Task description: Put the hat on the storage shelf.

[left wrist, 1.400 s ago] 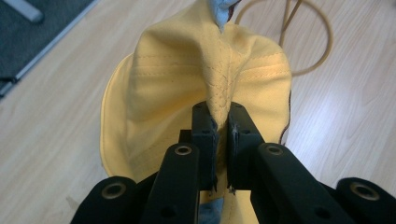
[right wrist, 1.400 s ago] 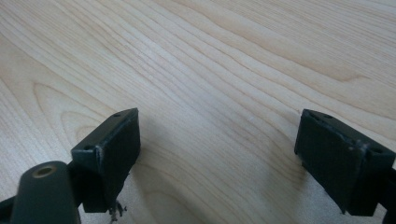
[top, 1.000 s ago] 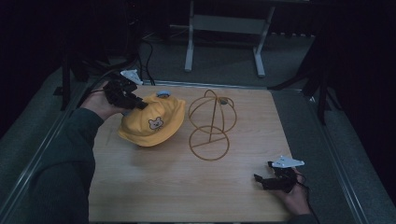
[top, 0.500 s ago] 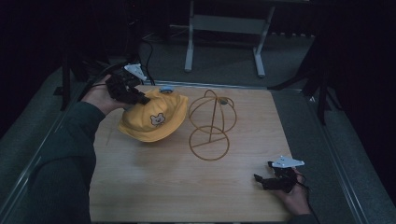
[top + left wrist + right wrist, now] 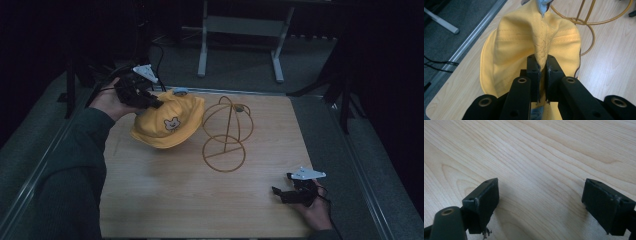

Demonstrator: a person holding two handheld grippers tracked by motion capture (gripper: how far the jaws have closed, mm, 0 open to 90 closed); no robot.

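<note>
A yellow hat [image 5: 167, 122] with a small bear face on it hangs tilted above the left part of the wooden table [image 5: 165, 200]. My left gripper [image 5: 152, 101] is shut on the hat's brim [image 5: 541, 47], which is pinched into a fold between the black pads [image 5: 534, 72]. A gold wire hat stand [image 5: 226, 132] rises just right of the hat, near the table's middle. My right gripper [image 5: 278, 192] rests low at the front right of the table. Its jaws stand wide open over bare wood [image 5: 541, 170], with nothing between them.
A metal rail [image 5: 55, 150] runs along the table's left edge, with dark cables [image 5: 436, 63] on the grey floor beyond it. A grey metal frame [image 5: 240, 30] stands on the floor behind the table. A person's dark green sleeve [image 5: 70, 175] lies along the left side.
My left gripper has lifted the hat off the table and tipped it up toward the back left. The right gripper has kept still.
</note>
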